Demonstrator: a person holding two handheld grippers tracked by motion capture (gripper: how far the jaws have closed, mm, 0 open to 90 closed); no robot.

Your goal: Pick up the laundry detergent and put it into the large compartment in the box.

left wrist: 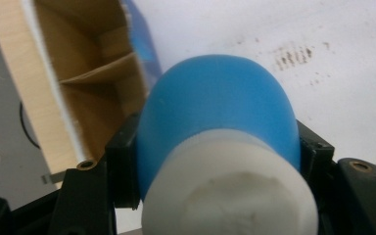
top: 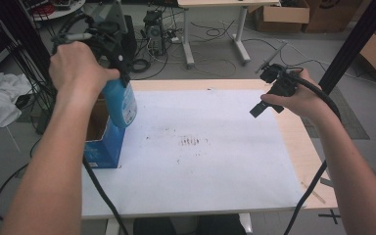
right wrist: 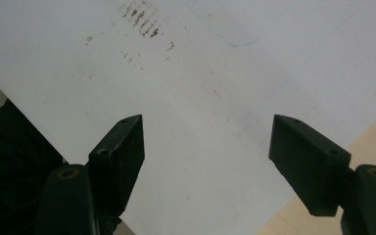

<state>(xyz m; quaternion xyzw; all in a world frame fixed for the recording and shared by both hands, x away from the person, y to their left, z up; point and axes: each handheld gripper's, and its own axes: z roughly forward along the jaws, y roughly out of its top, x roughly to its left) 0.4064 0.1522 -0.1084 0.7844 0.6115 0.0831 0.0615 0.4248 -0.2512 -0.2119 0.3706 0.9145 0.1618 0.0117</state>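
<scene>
My left claw (left wrist: 218, 161) is clamped on the blue bottle (left wrist: 215, 112), its 2 jaws pressing the bottle's sides just above the white cap end nearest me. I judge this the lifting step: the bottle hangs in my grip at the mouth of the blue carton (top: 103, 142), which lies just below and beyond the claw. Inside, the carton shows bare brown cardboard and 1 divider; I see nothing else in it. Next I'd carry the bottle clear over the white sheet (top: 200, 147) and set it down upright. Farther off, my right claw (right wrist: 208, 161) hovers with jaws apart, holding nothing.
</scene>
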